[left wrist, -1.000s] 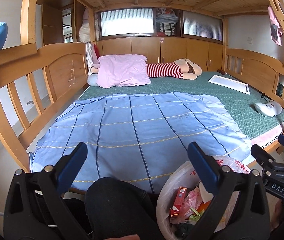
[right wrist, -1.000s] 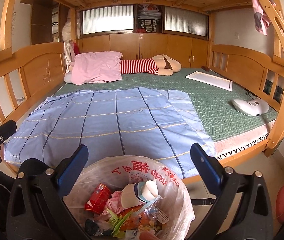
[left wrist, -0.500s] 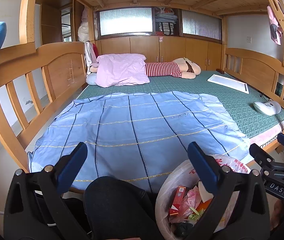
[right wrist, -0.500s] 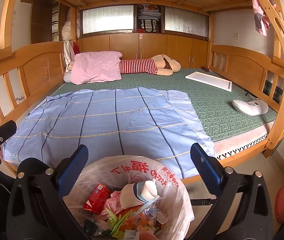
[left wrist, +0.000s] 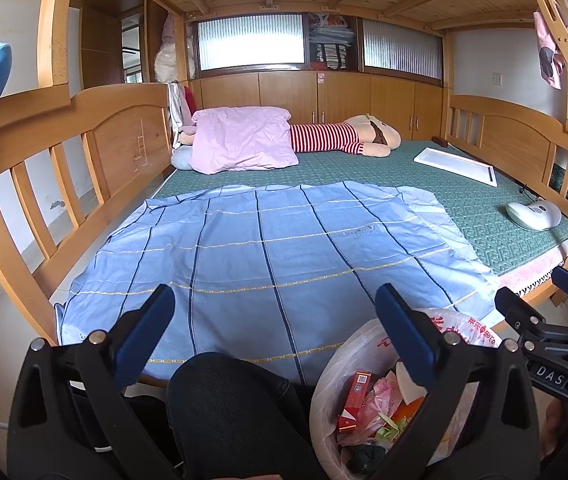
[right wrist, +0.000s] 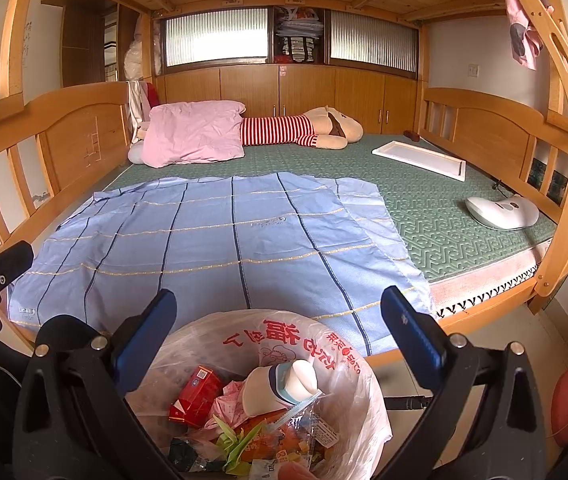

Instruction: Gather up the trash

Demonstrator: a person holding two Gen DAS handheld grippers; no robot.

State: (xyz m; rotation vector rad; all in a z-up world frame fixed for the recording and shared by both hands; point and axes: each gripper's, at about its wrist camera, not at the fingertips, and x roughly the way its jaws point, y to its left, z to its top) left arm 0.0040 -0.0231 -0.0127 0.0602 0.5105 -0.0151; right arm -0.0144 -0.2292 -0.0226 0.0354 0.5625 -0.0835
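Surveying for remaining litter: step in hand, by judgement, is a last check before the bag is closed or carried off.

Item 1, trash bag (right wrist: 347, 356): translucent plastic with red printing, mouth open, standing on the floor just off the near edge of the bed (right wrist: 443, 220). Contents visible: red carton (right wrist: 198, 394), white squeeze bottle (right wrist: 280, 386), pink wrappers, green scraps, an orange snack packet. Fill level is high; the bottle lies close to the rim.

Item 2, bed surface: blue checked sheet (right wrist: 220, 232) spread over the near left part; pink pillow (right wrist: 192, 132) and striped plush toy (right wrist: 303, 130) at the far edge; white tray (right wrist: 419, 158) toward the far right corner; white handheld appliance (right wrist: 503, 212) by the right edge. No loose trash is discernible on it.

Item 3, right hand-held gripper (right wrist: 280, 332): jaws spread wide, holding nothing, poised directly above the bag mouth and aimed level across the bed.

Item 4, left hand-held gripper (left wrist: 274, 332): jaws likewise wide and empty, held over the person's dark-trousered knee (left wrist: 236, 400), bag just to its right.

Handling note: to close the bag well, pinch the rim film on opposite sides rather than the contents, gather it upward evenly, and keep the bottle from tipping out. Thin plastic will likely slip unless bunched first.
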